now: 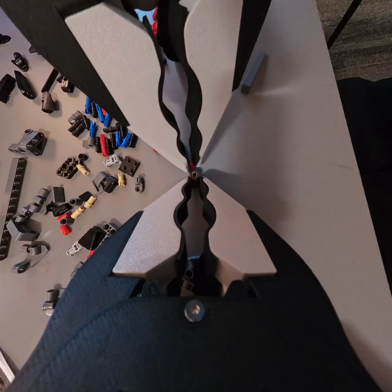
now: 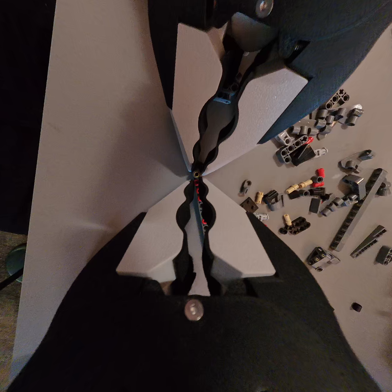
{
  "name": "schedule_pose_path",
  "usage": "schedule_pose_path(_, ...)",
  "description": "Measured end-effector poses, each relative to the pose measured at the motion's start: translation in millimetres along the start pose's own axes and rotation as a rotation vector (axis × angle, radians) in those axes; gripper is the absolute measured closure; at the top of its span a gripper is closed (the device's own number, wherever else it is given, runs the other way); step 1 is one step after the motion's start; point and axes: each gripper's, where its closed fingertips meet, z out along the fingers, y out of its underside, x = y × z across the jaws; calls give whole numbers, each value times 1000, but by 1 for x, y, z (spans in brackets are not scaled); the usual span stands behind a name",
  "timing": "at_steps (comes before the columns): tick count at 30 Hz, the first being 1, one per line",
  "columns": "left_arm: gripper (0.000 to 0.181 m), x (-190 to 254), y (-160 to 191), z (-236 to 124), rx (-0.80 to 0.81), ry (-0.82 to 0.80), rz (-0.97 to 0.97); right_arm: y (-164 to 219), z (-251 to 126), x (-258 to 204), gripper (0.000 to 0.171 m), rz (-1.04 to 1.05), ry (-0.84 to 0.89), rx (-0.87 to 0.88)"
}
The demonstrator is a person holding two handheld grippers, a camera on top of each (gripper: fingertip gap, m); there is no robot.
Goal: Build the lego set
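**Lego parts held tip to tip over the table**

Lego pieces are pinched in both of my grippers, which meet nose to nose above the pale table (image 1: pixel 297 191). My left gripper (image 1: pixel 194 180) is clenched on a small dark pin (image 1: pixel 193 174) whose round end faces the opposite tool; a grey beam (image 1: pixel 188 275) also sits deep between its fingers. My right gripper (image 2: pixel 197 182) is clamped on a thin assembly with red pins (image 2: pixel 198 191) along a dark beam, and its tip touches the pin at the meeting point. In the right wrist view, the left gripper (image 2: pixel 196 169) shows from the front, its fingers closed around the pin.

Loose parts lie spread on the table beside the tools: blue and black pins (image 1: pixel 106 127), tan pins (image 1: pixel 84 205), a long toothed black strip (image 1: pixel 12 207) and a black square plate (image 1: pixel 129 166). A grey bar (image 1: pixel 253 73) lies apart, near the table's far edge.
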Motion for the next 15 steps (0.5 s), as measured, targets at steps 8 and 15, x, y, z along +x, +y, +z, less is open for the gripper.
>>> schedule_pose_path(8, 176, 0, 0, 0, -3, -2, 5, 1, 0, 1, 170, 54, -2, 68)
schedule_pose_path(15, 177, -1, 0, 1, -1, -4, 18, 1, -1, 3, 170, 162, -41, 167)
